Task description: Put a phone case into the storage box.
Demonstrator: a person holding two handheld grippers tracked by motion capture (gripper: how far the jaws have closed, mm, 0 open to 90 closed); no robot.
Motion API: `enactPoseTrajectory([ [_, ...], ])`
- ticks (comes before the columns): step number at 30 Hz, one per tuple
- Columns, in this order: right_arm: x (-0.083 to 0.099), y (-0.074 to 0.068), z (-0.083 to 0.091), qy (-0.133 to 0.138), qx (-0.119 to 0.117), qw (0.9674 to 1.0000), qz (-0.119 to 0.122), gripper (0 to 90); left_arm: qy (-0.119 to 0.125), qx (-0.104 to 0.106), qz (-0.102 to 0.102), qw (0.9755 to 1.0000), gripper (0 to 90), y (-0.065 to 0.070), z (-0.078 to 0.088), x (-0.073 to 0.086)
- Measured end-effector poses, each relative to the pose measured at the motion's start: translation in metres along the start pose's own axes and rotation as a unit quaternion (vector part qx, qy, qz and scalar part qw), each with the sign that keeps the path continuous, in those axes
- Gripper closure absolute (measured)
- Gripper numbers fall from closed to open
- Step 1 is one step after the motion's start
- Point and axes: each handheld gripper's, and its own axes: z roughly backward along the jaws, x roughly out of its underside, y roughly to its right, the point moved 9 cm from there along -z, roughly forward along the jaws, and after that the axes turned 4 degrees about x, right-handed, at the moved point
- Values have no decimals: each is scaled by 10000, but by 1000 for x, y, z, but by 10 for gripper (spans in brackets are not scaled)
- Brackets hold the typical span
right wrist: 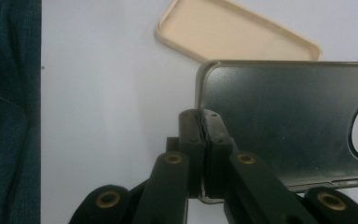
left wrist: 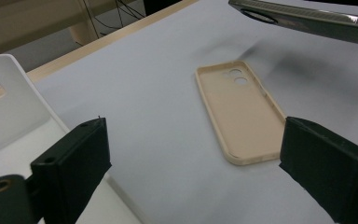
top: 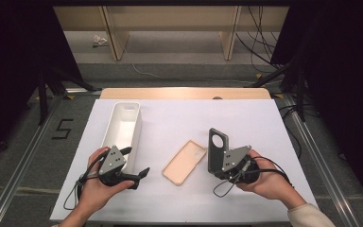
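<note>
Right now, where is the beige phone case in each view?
High view: beige phone case lies flat at table centre, between the grippers.
Left gripper view: centre-right.
Right gripper view: top edge.
Shared landmark: the dark phone case beside it.

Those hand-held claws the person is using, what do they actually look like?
Each is a black tool. The left claw and right claw both have a grey three-cornered plate with small dots on top and a thin black cable looping behind. The jaws are blocky black pads on linked arms with brass-coloured pivot rings. A cream sleeve cuff shows on the right forearm.
</note>
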Motion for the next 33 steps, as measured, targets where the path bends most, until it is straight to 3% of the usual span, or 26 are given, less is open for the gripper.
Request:
enactPoseTrajectory([
  [4, -4, -2, 0, 93, 7, 10000, 3, 891, -7, 19, 19, 10000, 107, 2, -3, -12],
  [9, -10, -5, 0, 183, -16, 9998, 6, 891, -30, 39, 200, 9998, 130, 0, -14, -32],
  [14, -15, -6, 1, 281, -25, 9996, 46, 891, -138, 225, 273, 9993, 142, 2, -32, -47],
  [22, -20, -9, 1, 336, -15, 9994, 85, 891, -368, 499, 460, 9970, 152, 7, -57, -72],
  [33, -26, -13, -2, 373, -58, 9992, 142, 892, -676, 645, 624, 9937, 170, 11, -89, -91],
])
